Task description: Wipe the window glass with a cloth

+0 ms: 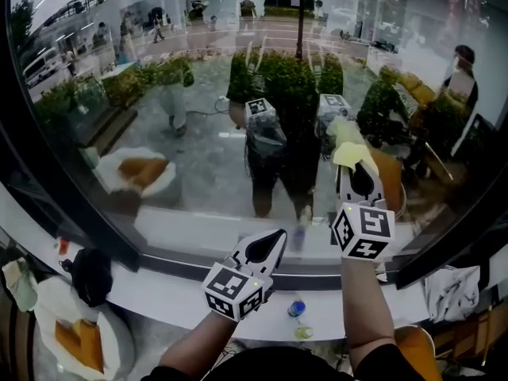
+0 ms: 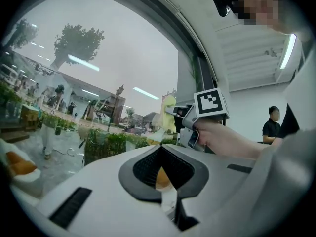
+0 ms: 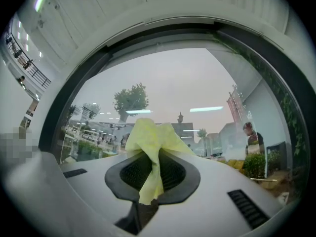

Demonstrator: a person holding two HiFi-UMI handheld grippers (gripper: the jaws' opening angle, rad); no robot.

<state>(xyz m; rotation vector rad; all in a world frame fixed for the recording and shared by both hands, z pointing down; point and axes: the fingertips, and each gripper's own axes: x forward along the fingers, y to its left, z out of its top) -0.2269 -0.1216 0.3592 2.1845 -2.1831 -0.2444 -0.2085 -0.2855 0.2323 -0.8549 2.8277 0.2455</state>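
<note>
Right gripper (image 1: 355, 169): clenched on the yellow cloth (image 1: 347, 145).
Cloth: bunched above the jaws, raised against the window glass (image 1: 198, 109).
Left gripper (image 1: 274, 238): jaws pressed together, holding nothing, lower, over the white sill (image 1: 159, 294).

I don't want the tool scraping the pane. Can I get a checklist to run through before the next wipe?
1. Yellow cloth gripped: ok. The right tool has its jaws shut on it.
2. Cloth ahead of the jaw tips: ok. A bunched wad sticks out past them.
3. Cloth touching the window glass: cannot tell. It is raised close to the pane, but contact does not show.
4. Left tool out of the way: ok. It is shut, holds nothing and sits lower, near the bottom frame.
5. Where the glass needs wiping: cannot tell. Reflections cover the pane.
</note>
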